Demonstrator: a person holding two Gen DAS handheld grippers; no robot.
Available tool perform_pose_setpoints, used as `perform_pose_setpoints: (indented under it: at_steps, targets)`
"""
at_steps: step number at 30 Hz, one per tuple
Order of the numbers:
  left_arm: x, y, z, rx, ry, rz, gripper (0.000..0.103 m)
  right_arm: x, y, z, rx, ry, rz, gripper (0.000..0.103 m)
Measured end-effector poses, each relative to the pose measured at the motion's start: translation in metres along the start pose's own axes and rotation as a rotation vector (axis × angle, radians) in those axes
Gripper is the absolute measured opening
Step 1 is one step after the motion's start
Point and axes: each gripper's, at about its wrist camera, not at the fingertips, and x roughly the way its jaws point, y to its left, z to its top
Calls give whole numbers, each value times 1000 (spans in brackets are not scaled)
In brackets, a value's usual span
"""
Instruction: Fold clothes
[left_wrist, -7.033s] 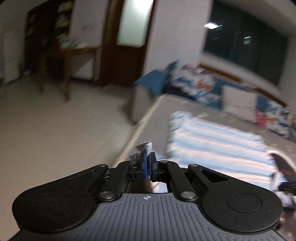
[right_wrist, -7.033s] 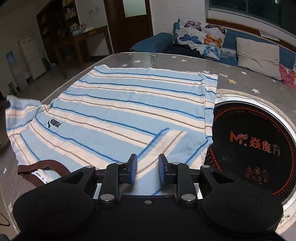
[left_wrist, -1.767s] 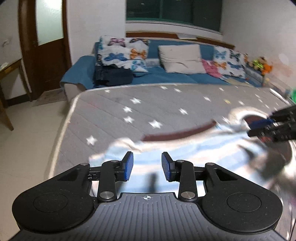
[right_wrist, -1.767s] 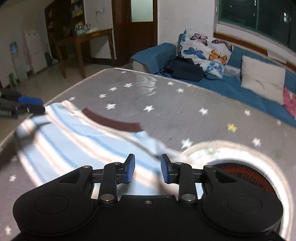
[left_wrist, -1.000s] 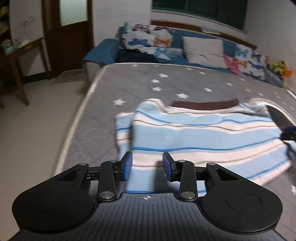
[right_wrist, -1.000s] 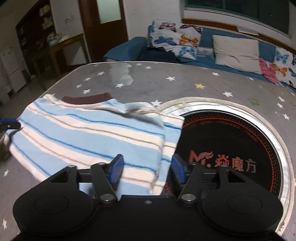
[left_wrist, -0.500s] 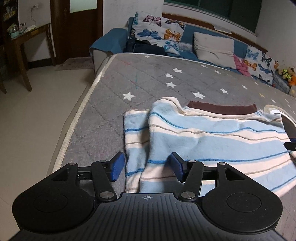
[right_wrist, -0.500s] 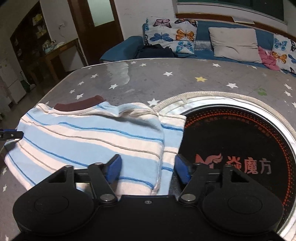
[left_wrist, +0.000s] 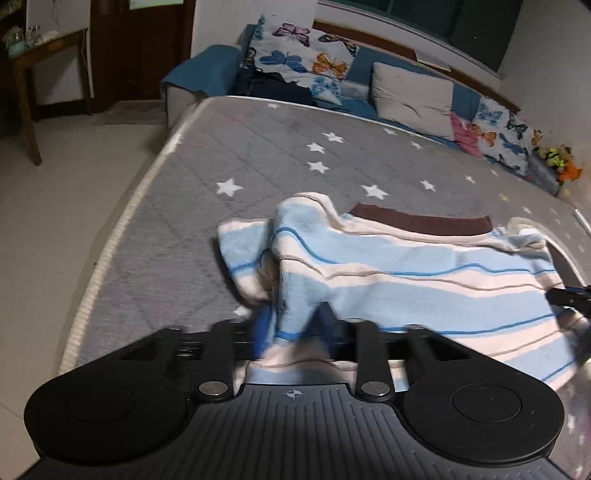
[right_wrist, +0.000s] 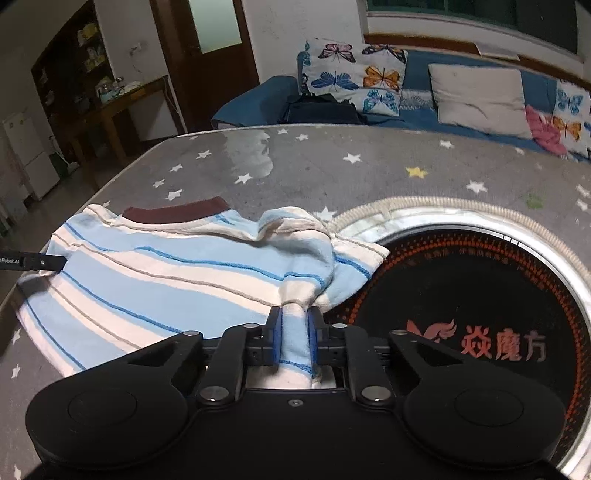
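Note:
A light-blue and white striped shirt (left_wrist: 406, 280) with a brown collar lies folded across the grey star-print surface (left_wrist: 258, 147). My left gripper (left_wrist: 293, 328) is at its near left corner. Its jaws are closing, blurred, with a bunched fold of the shirt pinched between them. In the right wrist view the shirt (right_wrist: 166, 273) spreads to the left, and my right gripper (right_wrist: 294, 336) is at its near right corner. Those jaws are closing too, pads pressing a raised fold of cloth. Each gripper's tip shows at the edge of the other's view.
A round black induction cooker (right_wrist: 461, 295) with red lettering sits under the shirt's right end. A blue sofa (left_wrist: 369, 74) with butterfly cushions runs along the far side. The surface's left edge (left_wrist: 110, 251) drops to tiled floor; a wooden table (right_wrist: 122, 99) stands beyond.
Both pairs of jaws, wide apart half a second ago, have come together on the shirt's near edge. The cloth now bunches up between the pads at each corner.

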Motion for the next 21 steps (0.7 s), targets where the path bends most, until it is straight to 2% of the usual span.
perform_pose_setpoints:
  at_steps: [5,11,15,21]
  targets:
    - [-26,-7,17,-3,-70,-33,12,-16,8,19,-44,-50,1,14]
    - [-52,-26,49,57,-178,-37,12,-29,22,54,-111,-125,-14,14]
    - [-63,-34,76,80,-241,-7,12,-32,26,82,-147,-177,-41,14]
    - [-49,-38,107,81,-263,49,12,-21,21,116,-146,-218,-61,14]
